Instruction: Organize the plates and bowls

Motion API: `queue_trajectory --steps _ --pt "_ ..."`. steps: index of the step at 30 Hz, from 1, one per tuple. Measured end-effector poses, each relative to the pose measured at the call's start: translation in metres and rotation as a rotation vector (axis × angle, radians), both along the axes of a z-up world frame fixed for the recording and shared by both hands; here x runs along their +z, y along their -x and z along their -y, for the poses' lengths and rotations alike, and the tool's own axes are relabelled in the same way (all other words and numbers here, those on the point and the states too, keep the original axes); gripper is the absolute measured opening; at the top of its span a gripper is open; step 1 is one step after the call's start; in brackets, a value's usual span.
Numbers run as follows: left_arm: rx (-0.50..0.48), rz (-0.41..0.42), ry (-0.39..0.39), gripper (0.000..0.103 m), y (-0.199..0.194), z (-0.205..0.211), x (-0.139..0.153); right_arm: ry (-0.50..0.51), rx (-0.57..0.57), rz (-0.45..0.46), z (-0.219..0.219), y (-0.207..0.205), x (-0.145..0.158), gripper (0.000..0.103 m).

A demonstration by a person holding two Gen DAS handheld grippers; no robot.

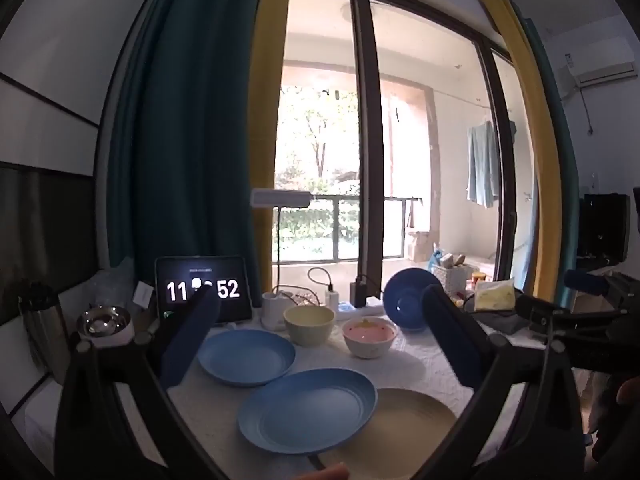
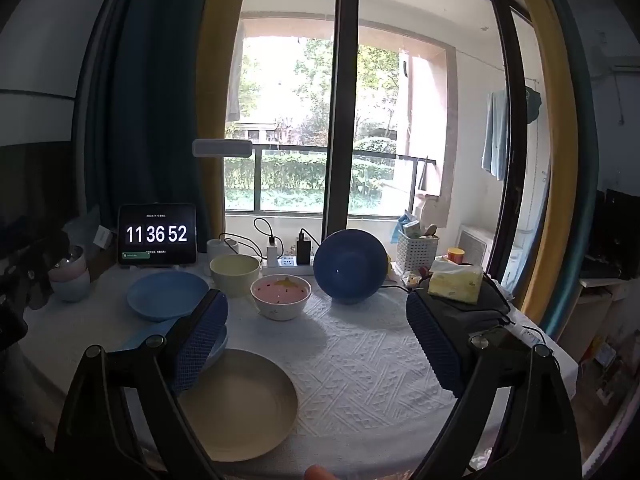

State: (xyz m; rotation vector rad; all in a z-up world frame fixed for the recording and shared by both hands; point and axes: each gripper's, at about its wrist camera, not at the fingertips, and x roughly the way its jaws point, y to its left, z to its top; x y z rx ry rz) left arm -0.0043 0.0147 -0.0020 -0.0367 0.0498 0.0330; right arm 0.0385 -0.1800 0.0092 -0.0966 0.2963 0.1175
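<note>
On the white-clothed table (image 2: 360,360) lie two blue plates (image 1: 246,356) (image 1: 308,410) and a beige plate (image 2: 240,404), the nearer blue one overlapping the beige plate's edge (image 1: 416,416). Behind them stand a pale yellow bowl (image 2: 235,274), a pink-and-white bowl (image 2: 281,296) and a dark blue bowl (image 2: 350,266) tipped on its side. My left gripper (image 1: 320,340) hovers open above the plates with nothing between its fingers. My right gripper (image 2: 316,344) is open too, over bare cloth, its left finger (image 2: 200,344) above the blue plate's edge.
At the table's back stand a tablet clock (image 2: 157,235), a desk lamp (image 2: 222,148), a power strip with chargers (image 2: 286,262) and a white basket (image 2: 417,251). A tissue pack (image 2: 456,280) lies on a dark bag at right. Stacked cups (image 2: 72,276) sit far left.
</note>
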Motion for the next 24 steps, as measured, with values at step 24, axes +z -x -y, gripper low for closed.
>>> queue_trajectory --steps 24 --pt "-0.008 0.006 0.005 0.102 0.003 -0.002 -0.002 0.008 0.007 -0.006 -0.006 0.0 -0.003 0.093"
